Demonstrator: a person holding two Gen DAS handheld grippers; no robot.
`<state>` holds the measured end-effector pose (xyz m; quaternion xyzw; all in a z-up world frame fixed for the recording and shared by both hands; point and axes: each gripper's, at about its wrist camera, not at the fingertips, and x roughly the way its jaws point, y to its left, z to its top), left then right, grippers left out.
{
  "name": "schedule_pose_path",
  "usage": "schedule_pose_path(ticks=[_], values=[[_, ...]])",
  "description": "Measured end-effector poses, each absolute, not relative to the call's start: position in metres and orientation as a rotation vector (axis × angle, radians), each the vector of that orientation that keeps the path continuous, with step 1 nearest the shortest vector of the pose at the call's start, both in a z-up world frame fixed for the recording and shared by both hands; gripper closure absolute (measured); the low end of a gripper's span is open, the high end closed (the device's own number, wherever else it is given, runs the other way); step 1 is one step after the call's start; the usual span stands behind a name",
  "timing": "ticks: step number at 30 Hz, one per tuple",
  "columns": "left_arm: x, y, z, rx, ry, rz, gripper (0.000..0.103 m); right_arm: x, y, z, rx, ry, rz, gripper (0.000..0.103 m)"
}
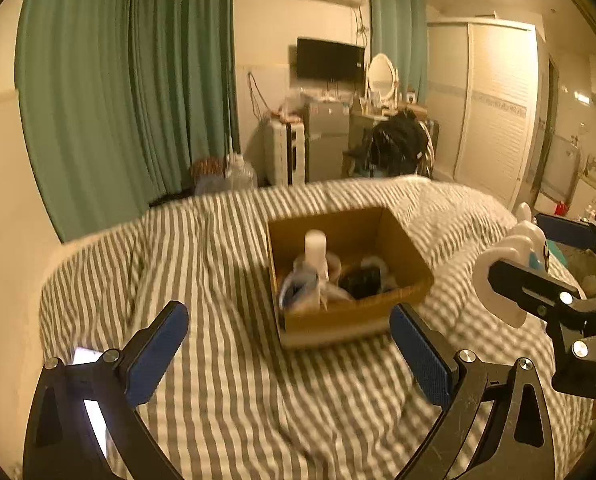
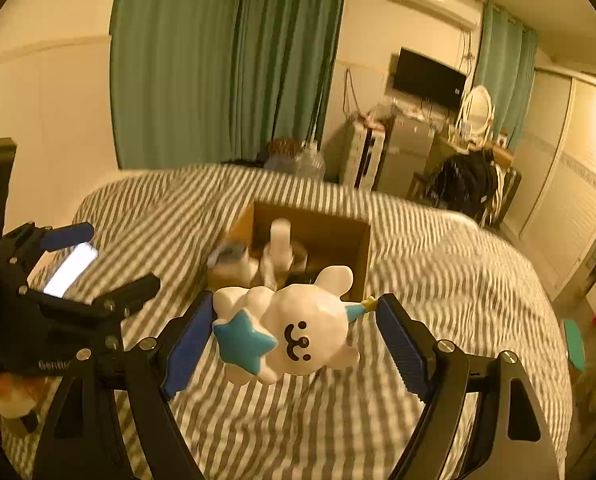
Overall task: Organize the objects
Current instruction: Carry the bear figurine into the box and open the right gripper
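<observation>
A brown cardboard box [image 1: 402, 248] sits on the striped bed and holds a white bottle [image 1: 316, 250], a dark round item [image 1: 360, 282] and other small things. The box also shows in the right wrist view [image 2: 358, 240]. My left gripper [image 1: 287, 344] is open and empty, just short of the box's near side. My right gripper [image 2: 293, 332] is shut on a white bunny figure with a blue star [image 2: 298, 328], held in the air in front of the box. The figure also shows at the right of the left wrist view [image 1: 502, 276].
A lit phone [image 2: 71, 268] lies on the grey-striped bedcover [image 1: 225, 392] at the left. Beyond the bed are green curtains [image 1: 129, 80], a water jug [image 1: 239, 174], a small fridge [image 1: 326, 144], a chair with dark clothes [image 1: 398, 144] and a white wardrobe [image 1: 494, 108].
</observation>
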<state>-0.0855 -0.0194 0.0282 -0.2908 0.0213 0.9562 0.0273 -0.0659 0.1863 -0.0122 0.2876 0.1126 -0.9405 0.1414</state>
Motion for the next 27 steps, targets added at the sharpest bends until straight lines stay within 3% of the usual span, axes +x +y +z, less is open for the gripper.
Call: schedule_pose_path(ticks=[12, 27], values=[[-0.176, -0.016, 0.048, -0.816, 0.101, 2.998, 0.000, -0.153, 0.177, 0.023, 0.723, 0.302, -2.748, 0.022], [-0.282, -0.017, -0.009, -1.000, 0.109, 2.955, 0.000, -0.280, 0.168, -0.026, 0.834, 0.284, -2.692, 0.022]])
